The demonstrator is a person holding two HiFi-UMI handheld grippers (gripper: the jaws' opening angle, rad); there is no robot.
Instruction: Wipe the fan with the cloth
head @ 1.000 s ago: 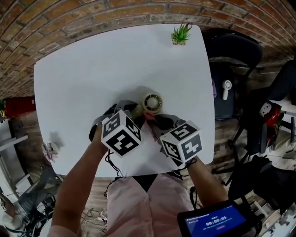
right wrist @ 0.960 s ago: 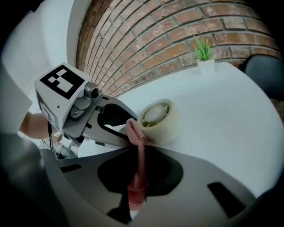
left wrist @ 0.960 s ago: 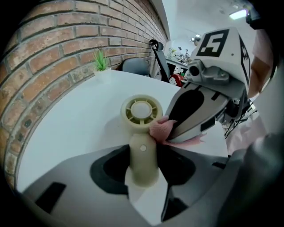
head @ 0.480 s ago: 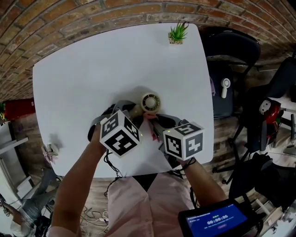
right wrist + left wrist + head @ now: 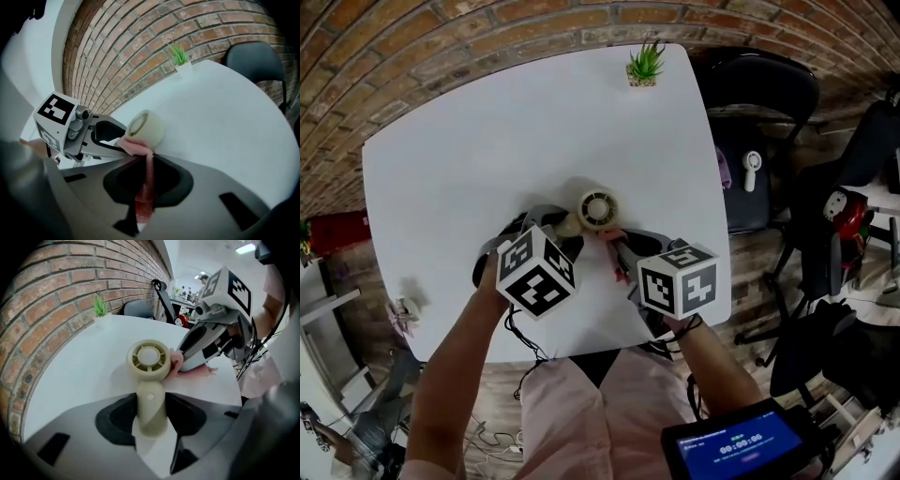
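A small cream hand-held fan (image 5: 595, 210) lies on the white table (image 5: 469, 150), its round head facing up. My left gripper (image 5: 151, 416) is shut on the fan (image 5: 149, 380) by its handle. My right gripper (image 5: 143, 187) is shut on a pink cloth (image 5: 140, 161), whose bunched end presses against the side of the fan's head (image 5: 146, 127). In the left gripper view the cloth (image 5: 190, 369) lies at the right edge of the fan's head under the right gripper (image 5: 211, 341). In the head view the cloth (image 5: 613, 246) shows between both grippers.
A small potted plant (image 5: 643, 64) stands at the table's far edge by the brick wall. A black chair (image 5: 759, 103) with a second white hand fan (image 5: 752, 169) on it is right of the table. A tablet (image 5: 741, 441) sits low right.
My right gripper has rolled and edged a little along the fan's head with the cloth. The left gripper and the fan have stayed where they were.
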